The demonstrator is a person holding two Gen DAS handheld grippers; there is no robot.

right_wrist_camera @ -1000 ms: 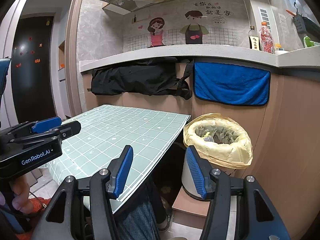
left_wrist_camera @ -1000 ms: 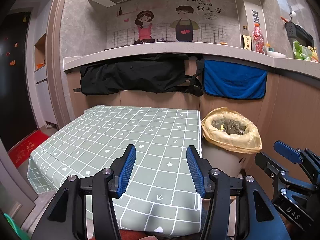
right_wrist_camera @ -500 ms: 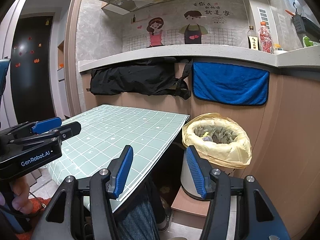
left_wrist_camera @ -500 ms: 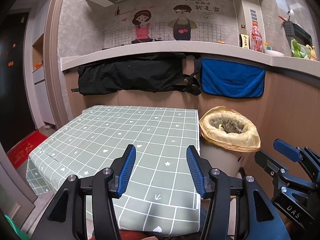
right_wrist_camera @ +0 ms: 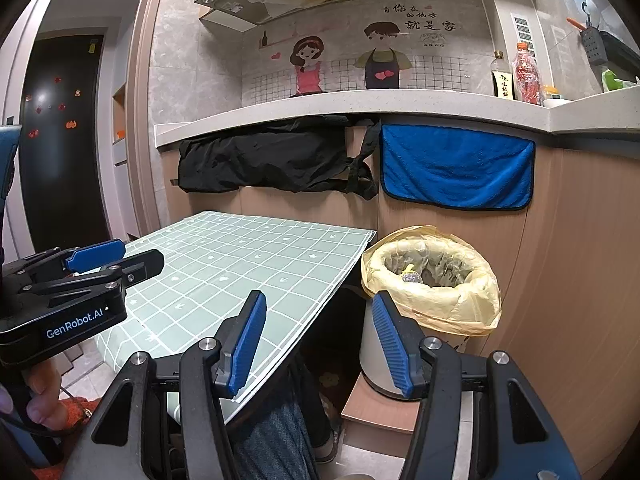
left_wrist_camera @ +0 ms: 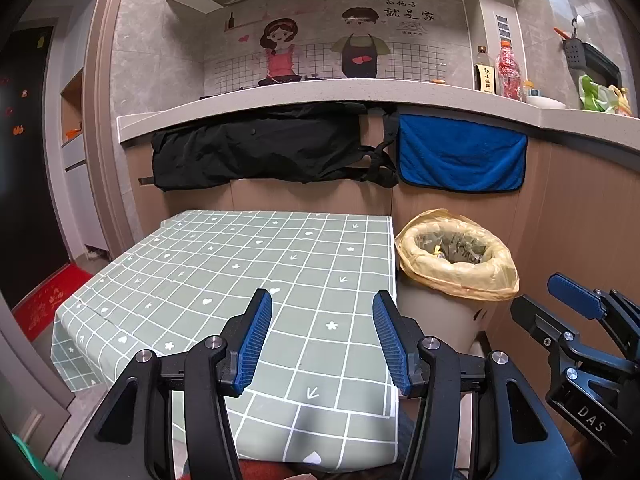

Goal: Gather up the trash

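A trash bin [left_wrist_camera: 438,308] lined with a yellow bag [left_wrist_camera: 456,276] stands right of the table; it also shows in the right wrist view [right_wrist_camera: 376,356] with its yellow bag [right_wrist_camera: 436,300]. Small pieces of trash [right_wrist_camera: 412,276] lie inside it. My left gripper [left_wrist_camera: 322,342] is open and empty above the near part of the green checked tablecloth [left_wrist_camera: 248,268]. My right gripper [right_wrist_camera: 318,342] is open and empty, held off the table's right edge in front of the bin. No loose trash shows on the table.
A counter [left_wrist_camera: 320,96] with a black cloth [left_wrist_camera: 260,148] and a blue towel [left_wrist_camera: 460,156] hanging from it runs behind the table. Bottles [left_wrist_camera: 508,68] stand on the counter. A wooden wall [right_wrist_camera: 580,260] is right of the bin. A red mat [left_wrist_camera: 44,300] lies left.
Both grippers have stayed open and empty and have only drifted slightly; the scene is the same.
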